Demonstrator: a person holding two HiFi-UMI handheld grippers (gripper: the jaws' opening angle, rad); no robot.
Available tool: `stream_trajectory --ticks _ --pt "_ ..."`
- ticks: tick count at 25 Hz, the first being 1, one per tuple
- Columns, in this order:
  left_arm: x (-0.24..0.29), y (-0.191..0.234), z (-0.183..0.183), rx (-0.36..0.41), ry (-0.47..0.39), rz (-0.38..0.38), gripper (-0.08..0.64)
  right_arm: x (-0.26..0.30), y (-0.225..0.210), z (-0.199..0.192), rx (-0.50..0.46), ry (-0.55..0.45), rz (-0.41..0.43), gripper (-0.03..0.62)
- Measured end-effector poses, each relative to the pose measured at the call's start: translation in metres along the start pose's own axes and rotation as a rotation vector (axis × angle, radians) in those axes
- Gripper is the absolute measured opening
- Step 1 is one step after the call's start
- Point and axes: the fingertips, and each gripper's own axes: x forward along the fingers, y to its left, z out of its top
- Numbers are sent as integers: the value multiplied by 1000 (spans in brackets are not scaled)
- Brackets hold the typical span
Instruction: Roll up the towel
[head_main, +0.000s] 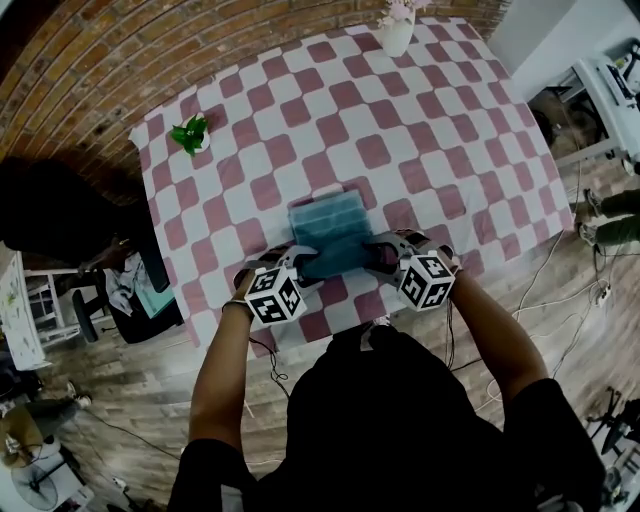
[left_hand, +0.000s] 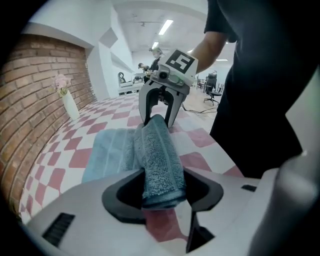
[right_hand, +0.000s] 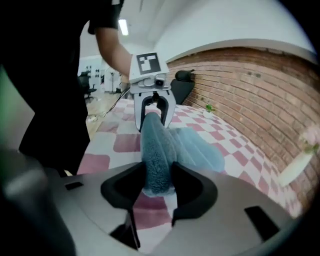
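A blue-teal towel (head_main: 330, 222) lies on the red-and-white checked table (head_main: 420, 120) near its front edge. Its near end is rolled into a thick tube, and the far part lies flat. My left gripper (head_main: 305, 272) is shut on the left end of the roll (left_hand: 159, 155). The right gripper (head_main: 385, 258) holds the right end (right_hand: 156, 150). The two face each other along the roll: the right gripper (left_hand: 159, 107) shows in the left gripper view, and the left gripper (right_hand: 154, 112) shows in the right gripper view.
A white vase with pink flowers (head_main: 397, 30) stands at the table's far edge. A small green plant (head_main: 190, 133) sits at the far left corner. A dark office chair (head_main: 135, 285) stands beside the table's left side. Cables lie on the wooden floor.
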Motion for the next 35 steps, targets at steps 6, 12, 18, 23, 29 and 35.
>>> stream_trajectory --ticks 6,12,18,23,29,35 --pt "-2 -36 11 -138 -50 -153 195 -16 29 6 234 12 178 158" --pt "-8 -76 20 -392 -164 -456 219 -32 66 12 592 -21 512 160" --pt "-19 -4 6 -552 -284 -117 276 -31 -4 8 831 -207 299 181" --pt "-31 36 -5 -592 -319 141 287 -26 -48 3 773 -242 31 181" --pt "-33 62 -12 -566 -260 345 304 -25 -85 -4 742 -232 -235 179" --pt "-37 74 -15 -571 -228 430 296 -62 -41 50 512 -365 -153 156"
